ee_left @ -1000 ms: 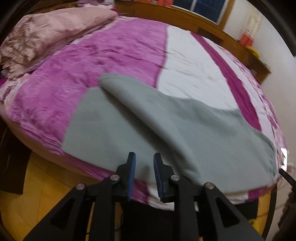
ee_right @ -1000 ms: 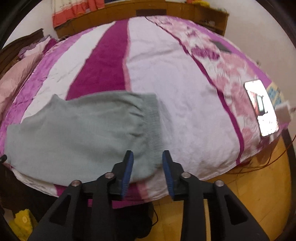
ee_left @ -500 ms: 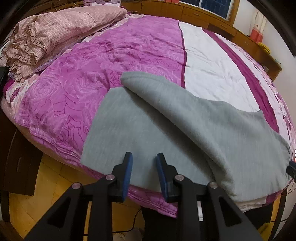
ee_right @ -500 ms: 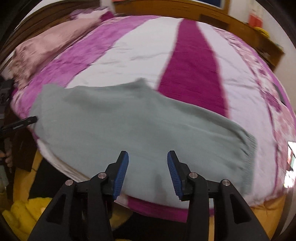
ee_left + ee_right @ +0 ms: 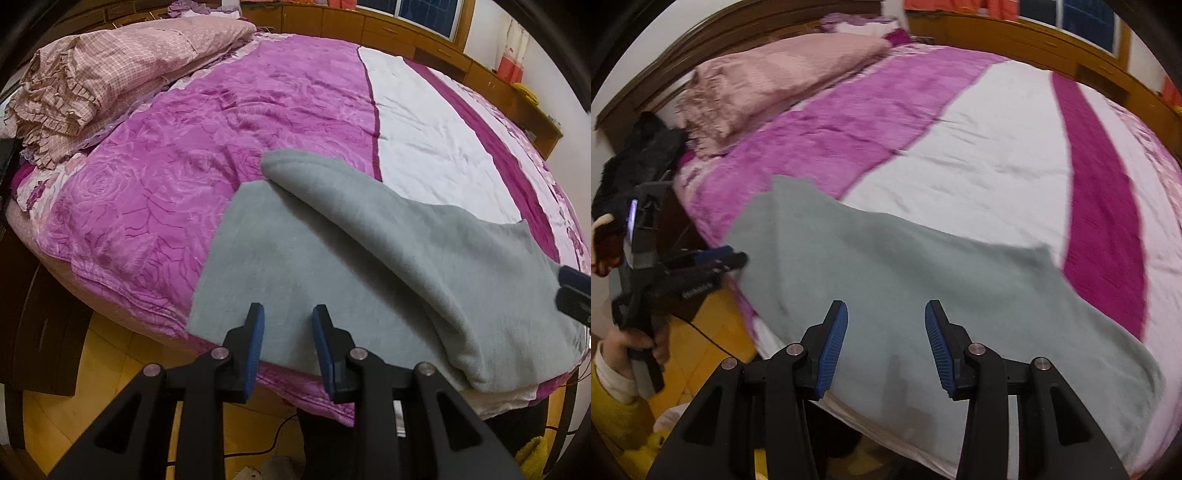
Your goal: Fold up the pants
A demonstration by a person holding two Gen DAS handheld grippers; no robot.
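The grey pants lie flat along the near edge of the bed, their long axis running side to side across both views, parallel to that edge. One layer is already folded over the other: in the left wrist view the upper layer crosses diagonally from a rounded corner near the middle of the bed down toward the near right, leaving a single flat layer bare at the near left.

The left gripper hovers just above that bare layer, its jaws parted with nothing between them and pointing steeply down at the cloth's near edge. The right gripper hangs over the middle of the pants, jaws released and set wider than the left pair, empty too; they have just been opening, and no cloth sits between them. The right wrist view is blurred.

Seen from the right wrist view, the left gripper, held in a person's hand, stands at the pants' left end. So each gripper has cloth directly beneath and ahead of it, the left nearer the end, the right nearer the middle.

My judgement is that the next fold goes along the long axis, one end carried toward the other. A pale pink quilt is heaped at the far left, well apart from the pants.
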